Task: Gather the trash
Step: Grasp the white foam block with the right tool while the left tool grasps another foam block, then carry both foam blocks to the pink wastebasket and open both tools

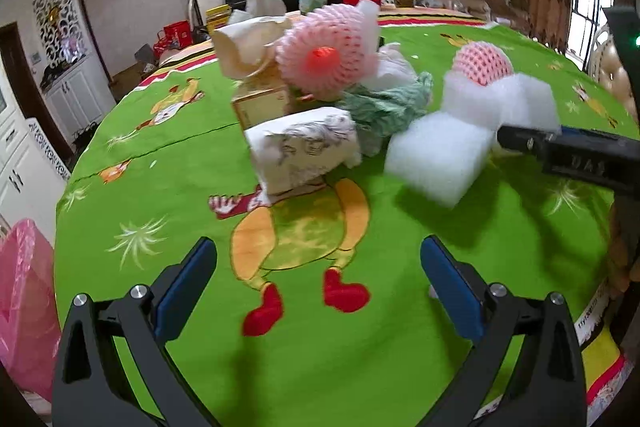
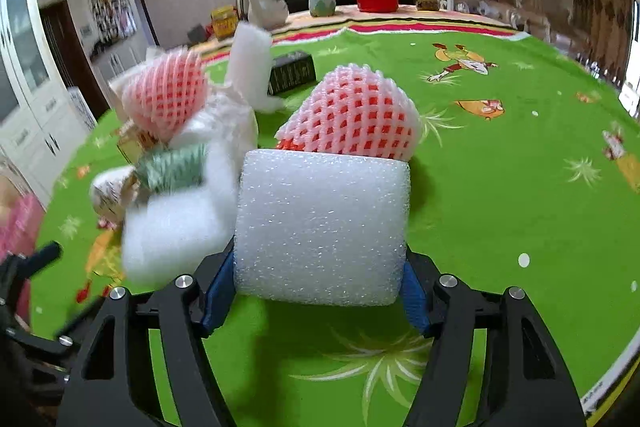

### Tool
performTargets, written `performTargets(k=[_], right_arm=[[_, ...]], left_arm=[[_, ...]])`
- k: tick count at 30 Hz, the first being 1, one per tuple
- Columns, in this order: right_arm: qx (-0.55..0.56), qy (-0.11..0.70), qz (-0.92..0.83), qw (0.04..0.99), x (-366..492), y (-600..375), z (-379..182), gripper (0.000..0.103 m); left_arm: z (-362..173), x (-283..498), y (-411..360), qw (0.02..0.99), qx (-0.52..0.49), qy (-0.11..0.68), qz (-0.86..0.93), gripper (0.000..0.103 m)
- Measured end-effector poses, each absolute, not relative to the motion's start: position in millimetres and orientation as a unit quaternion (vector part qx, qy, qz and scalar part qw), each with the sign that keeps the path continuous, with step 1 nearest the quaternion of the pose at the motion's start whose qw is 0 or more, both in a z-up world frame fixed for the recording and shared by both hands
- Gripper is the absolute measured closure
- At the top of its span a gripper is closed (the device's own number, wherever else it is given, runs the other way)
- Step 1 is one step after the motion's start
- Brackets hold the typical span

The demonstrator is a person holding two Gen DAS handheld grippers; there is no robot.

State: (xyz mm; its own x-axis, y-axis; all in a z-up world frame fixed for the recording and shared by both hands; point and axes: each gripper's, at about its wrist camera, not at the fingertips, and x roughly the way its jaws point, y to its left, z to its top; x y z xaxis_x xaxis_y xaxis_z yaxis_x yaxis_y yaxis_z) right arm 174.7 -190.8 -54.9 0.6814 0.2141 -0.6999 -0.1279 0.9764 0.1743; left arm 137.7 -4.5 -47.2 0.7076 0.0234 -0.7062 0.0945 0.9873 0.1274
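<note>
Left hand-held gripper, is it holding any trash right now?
No, the left hand-held gripper is open and empty above the green tablecloth.

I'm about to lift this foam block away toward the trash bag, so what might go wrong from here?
1. The foam block in the right tongs is soft; a light squeeze may let it slip out when lifted.
2. The pink fruit net leans against the block's far side and may roll across the green tablecloth.
3. A second foam piece sits close on the left; swinging toward the pink bag may knock it.
</note>
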Motion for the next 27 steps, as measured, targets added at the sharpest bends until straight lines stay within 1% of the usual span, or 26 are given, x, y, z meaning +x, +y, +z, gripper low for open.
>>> performTargets(k=[6, 9, 11, 17, 20, 21, 27], right_arm=[[0.092, 0.349, 0.078, 0.929, 160, -219, -45, 0.041], [0.123, 0.351, 0.075, 0.925, 160, -236, -48, 0.041], [0.128, 0.352, 0.071, 0.925, 161, -241, -48, 0.041], [0.135, 0.352, 0.055, 0.925, 161, -245, -48, 0.041], [0.138, 0.353, 0.053, 0.924, 161, -247, -49, 0.041], [0.137, 0.354, 0.052, 0.924, 162, -247, -50, 0.041], [0.134, 0.354, 0.055, 0.924, 162, -246, -49, 0.041]], left_arm=[[-52, 150, -30, 0.914, 0.096, 0.392, -0.043, 0.005], [-54, 158, -47, 0.912, 0.113, 0.391, -0.056, 0.005], [-55, 165, -54, 0.91, 0.12, 0.391, -0.063, 0.006], [-61, 196, -65, 0.902, 0.107, 0.41, -0.081, 0.011], [-60, 202, -73, 0.901, 0.111, 0.409, -0.093, 0.02], [-62, 203, -78, 0.898, 0.114, 0.412, -0.104, 0.031], [-54, 185, -80, 0.912, 0.125, 0.378, -0.103, 0.035]])
